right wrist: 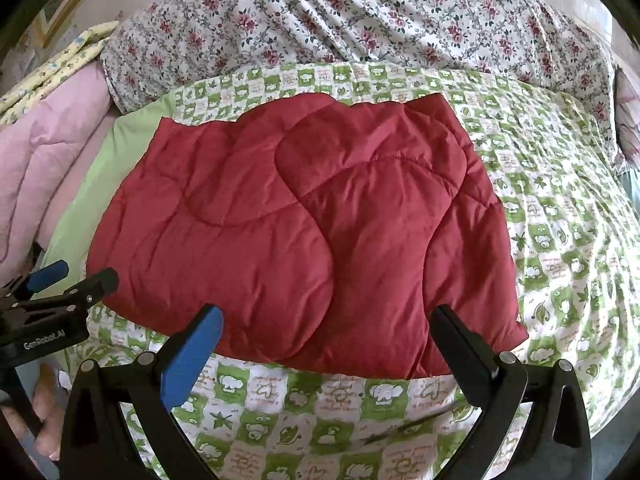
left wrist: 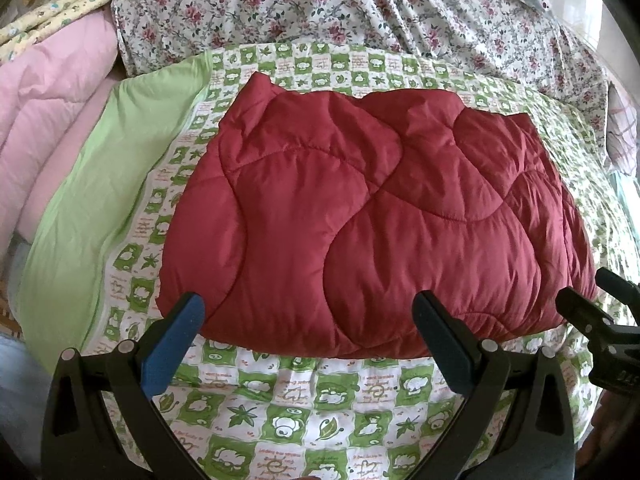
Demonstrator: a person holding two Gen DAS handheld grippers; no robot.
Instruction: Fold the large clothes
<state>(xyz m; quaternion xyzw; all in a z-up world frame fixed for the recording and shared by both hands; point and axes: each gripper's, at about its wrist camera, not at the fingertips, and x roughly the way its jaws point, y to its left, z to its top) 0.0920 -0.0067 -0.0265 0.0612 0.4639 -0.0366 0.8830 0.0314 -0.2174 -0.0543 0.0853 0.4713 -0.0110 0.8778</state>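
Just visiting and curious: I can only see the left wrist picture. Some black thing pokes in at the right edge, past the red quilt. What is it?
Observer: That is the right gripper. Its own camera shows its fingers spread wide, gripping nothing, at the near edge of the red quilt.
Operator: And who holds the tool I am looking along?
Observer: The right wrist view shows the left gripper from the side, with a person's hand just below it by its black stem.
Operator: Any name on it?
Observer: Yes, white lettering on its body reads GenRobot.AI.
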